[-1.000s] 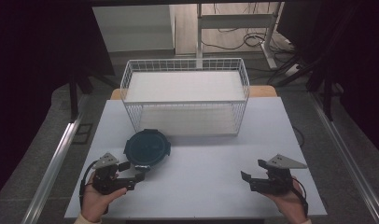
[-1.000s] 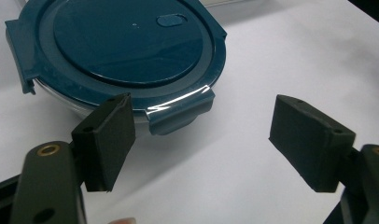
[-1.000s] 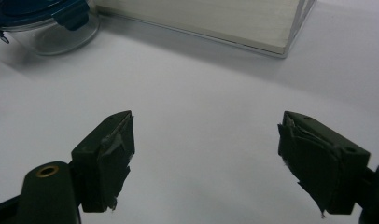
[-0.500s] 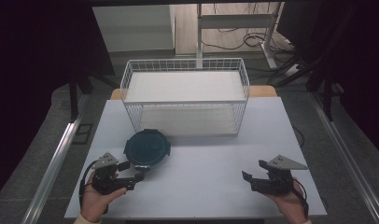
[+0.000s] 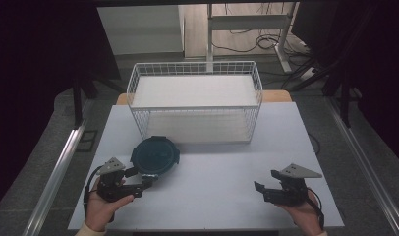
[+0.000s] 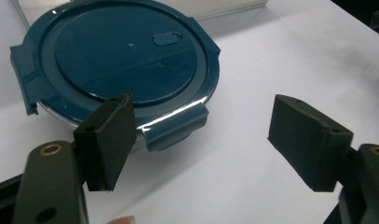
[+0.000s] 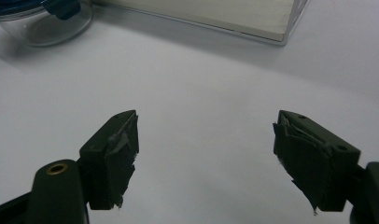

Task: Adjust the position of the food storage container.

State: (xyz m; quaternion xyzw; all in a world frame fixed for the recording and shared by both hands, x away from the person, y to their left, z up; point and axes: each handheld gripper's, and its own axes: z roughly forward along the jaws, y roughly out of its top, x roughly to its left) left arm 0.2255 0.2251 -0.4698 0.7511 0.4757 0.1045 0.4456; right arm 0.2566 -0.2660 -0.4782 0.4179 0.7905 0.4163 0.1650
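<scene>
A round clear container with a dark teal clip lid [image 5: 156, 156] [image 6: 127, 60] sits on the white table [image 5: 207, 187] in front of the wire basket [image 5: 195, 101]. My left gripper [image 5: 149, 180] [image 6: 201, 135] is open right at the container's near edge, one jaw beside a lid clip, nothing between the jaws. My right gripper [image 5: 259, 189] [image 7: 206, 158] rests open at the table's near right, over bare tabletop. The container's clear wall [image 7: 47, 23] shows at the upper left of the right gripper view.
The white wire basket has a white liner [image 5: 195, 91] and stands at the table's far middle. A wooden edge [image 5: 276, 96] shows behind it. Cables [image 5: 251, 44] and desk legs lie on the floor beyond. Metal rails [image 5: 60, 167] run along both table sides.
</scene>
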